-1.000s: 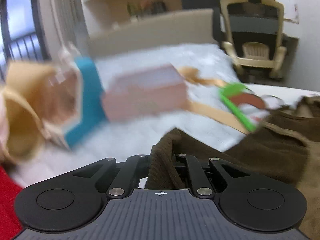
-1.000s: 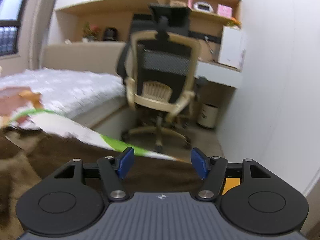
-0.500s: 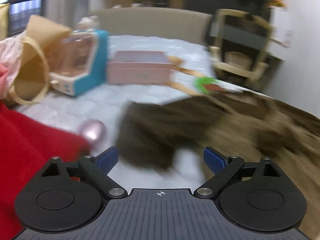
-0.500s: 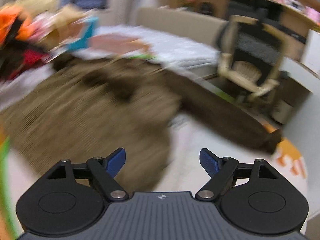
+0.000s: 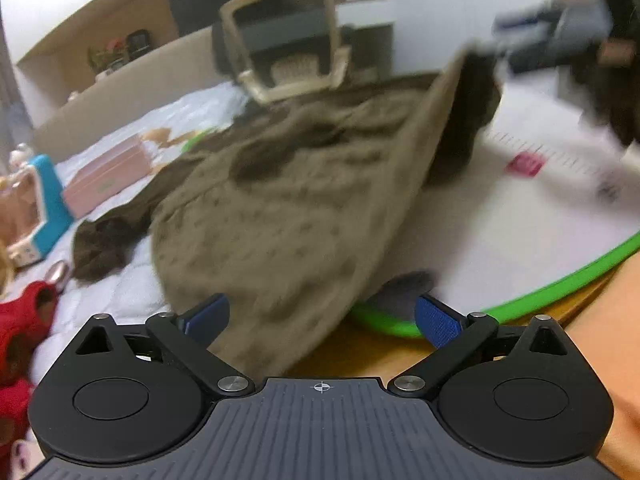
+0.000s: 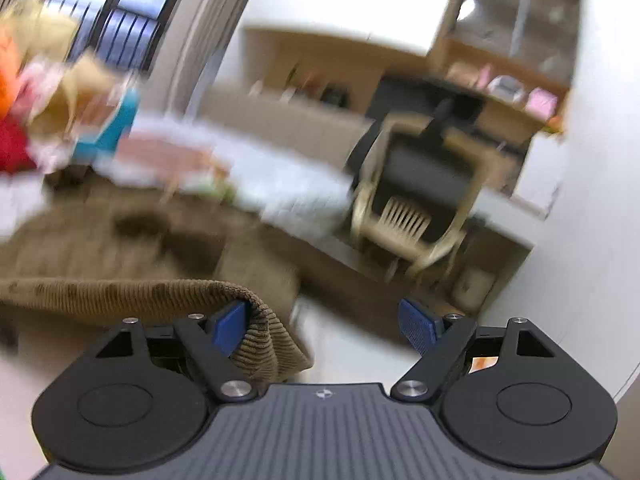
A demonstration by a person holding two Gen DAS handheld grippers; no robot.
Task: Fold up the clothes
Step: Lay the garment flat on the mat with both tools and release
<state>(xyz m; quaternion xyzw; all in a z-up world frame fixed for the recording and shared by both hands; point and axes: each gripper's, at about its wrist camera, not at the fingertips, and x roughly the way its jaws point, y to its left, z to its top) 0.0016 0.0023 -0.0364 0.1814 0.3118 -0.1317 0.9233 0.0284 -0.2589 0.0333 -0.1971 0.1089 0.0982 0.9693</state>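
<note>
We see our left gripper (image 5: 320, 316) with its jaws spread wide and nothing between them. Just ahead of it, the brown sweater (image 5: 288, 200) lies spread across the white bed (image 5: 480, 220), its near hem reaching down between the blue pads (image 5: 434, 322) without being pinched. One dark sleeve (image 5: 108, 240) trails off to the left, toward a pink box (image 5: 106, 182) and a blue toy (image 5: 50, 200). A green hoop (image 5: 560, 280) curves along the bed's near edge, and a red garment (image 5: 20, 320) sits at the far left. The sweater's right corner is lifted toward the upper right, where the view is too blurred for us to tell what holds it.

Our right gripper (image 6: 326, 324) also has its jaws wide. A ribbed fold of the sweater (image 6: 256, 324) is draped over its left pad (image 6: 228, 326), hanging there rather than clamped; the right pad is bare. Beyond, blurred, stands a beige office chair (image 6: 420, 196) beside the bed.
</note>
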